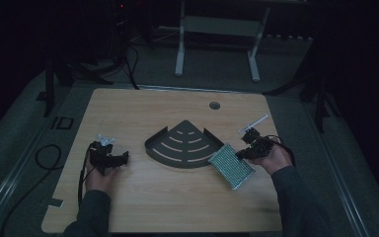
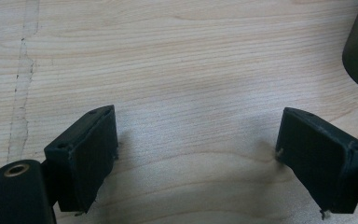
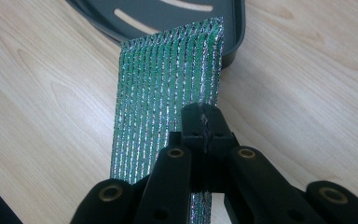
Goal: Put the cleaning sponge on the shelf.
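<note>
Green scouring pad (image 3: pixel 168 79) sits pinched in the right gripper (image 3: pixel 204 122) at frame centre, far end touching the corner tray (image 3: pixel 168 14); left gripper (image 2: pixel 198 154) gapes wide.

Two grippers are working over one table (image 1: pixel 128 207): the left gripper (image 1: pixel 109 159) and the right gripper (image 1: pixel 249 148), each sitting in one of two hands. One green scourer (image 1: pixel 231 166) is showing at the right. One dark fan-shaped tray (image 1: pixel 154 148) is lying mid-table, with four curved slots showing in it. One round hole (image 1: pixel 214 105) is sitting in the tabletop near the far edge.
</note>
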Motion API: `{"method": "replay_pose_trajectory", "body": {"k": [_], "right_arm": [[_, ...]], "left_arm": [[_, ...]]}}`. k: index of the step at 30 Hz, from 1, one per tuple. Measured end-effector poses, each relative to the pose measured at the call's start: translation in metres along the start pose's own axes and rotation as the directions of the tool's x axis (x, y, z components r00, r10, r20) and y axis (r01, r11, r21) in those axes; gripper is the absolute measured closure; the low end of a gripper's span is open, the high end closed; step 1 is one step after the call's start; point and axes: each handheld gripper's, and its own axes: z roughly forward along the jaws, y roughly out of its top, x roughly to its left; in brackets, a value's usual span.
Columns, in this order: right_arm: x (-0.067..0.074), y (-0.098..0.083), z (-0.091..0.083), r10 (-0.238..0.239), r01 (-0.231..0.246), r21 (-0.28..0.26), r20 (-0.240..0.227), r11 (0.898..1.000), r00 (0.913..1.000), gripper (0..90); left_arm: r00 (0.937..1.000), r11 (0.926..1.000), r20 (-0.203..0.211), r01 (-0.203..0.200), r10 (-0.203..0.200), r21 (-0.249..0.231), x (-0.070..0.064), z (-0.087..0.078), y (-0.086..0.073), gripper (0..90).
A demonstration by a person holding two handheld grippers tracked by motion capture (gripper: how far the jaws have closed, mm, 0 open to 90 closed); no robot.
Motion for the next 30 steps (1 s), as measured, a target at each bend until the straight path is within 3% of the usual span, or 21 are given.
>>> {"method": "replay_pose_trajectory", "body": {"k": [30], "right_arm": [[-0.007,0.030,-0.005,0.001,0.000,-0.053,0.008,0.999,1.0000,89.6]], "left_arm": [[1.0000,1.0000,0.000,-0.004,0.004,0.003,0.000,0.000,0.000,13.1]]}}
